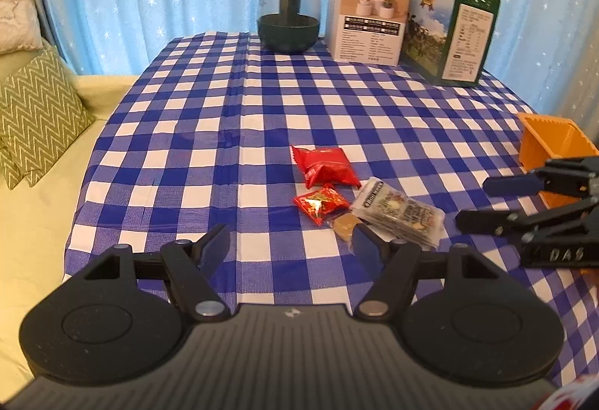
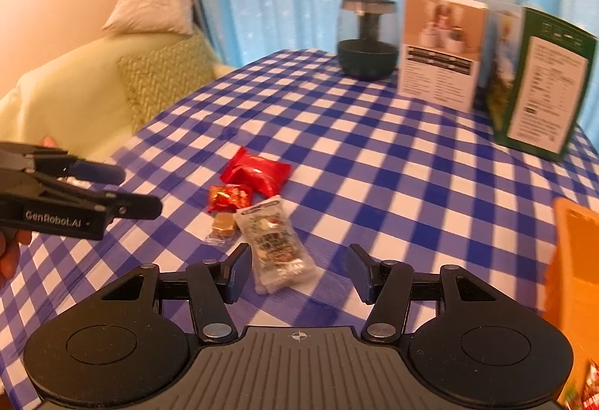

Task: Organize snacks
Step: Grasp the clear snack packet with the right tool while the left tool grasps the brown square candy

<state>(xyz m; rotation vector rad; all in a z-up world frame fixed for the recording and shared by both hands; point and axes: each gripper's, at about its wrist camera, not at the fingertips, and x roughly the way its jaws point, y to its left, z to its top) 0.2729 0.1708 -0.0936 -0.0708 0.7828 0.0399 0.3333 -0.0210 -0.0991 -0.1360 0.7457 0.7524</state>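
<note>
1. A cluster of four snacks is being shown near the middle of the blue-and-white checked tablecloth (image 1: pixel 299 103): a large red packet (image 1: pixel 325 166), a small red packet (image 1: pixel 320 202) just in front of it, a clear-wrapped brown candy (image 1: pixel 346 225) touching that one, and a clear printed packet (image 1: pixel 402 213) beside them
2. The left gripper (image 1: pixel 292 247) is being held above the cloth, its jaws spread with nothing between the pads; the brown candy is being seen just past its right fingertip
3. The right gripper (image 2: pixel 299 269) is being held with jaws spread and empty, the clear printed packet (image 2: pixel 277 245) lying on the cloth just ahead of its left finger
4. An orange bin (image 1: pixel 554 144) is being seen at the right side of the table, partly hidden behind the right gripper (image 1: pixel 471 200)
5. A dark green glass jar (image 1: pixel 290 11), a white box (image 1: pixel 367 15) and a green box (image 1: pixel 455 32) are being shown standing along the far edge
</note>
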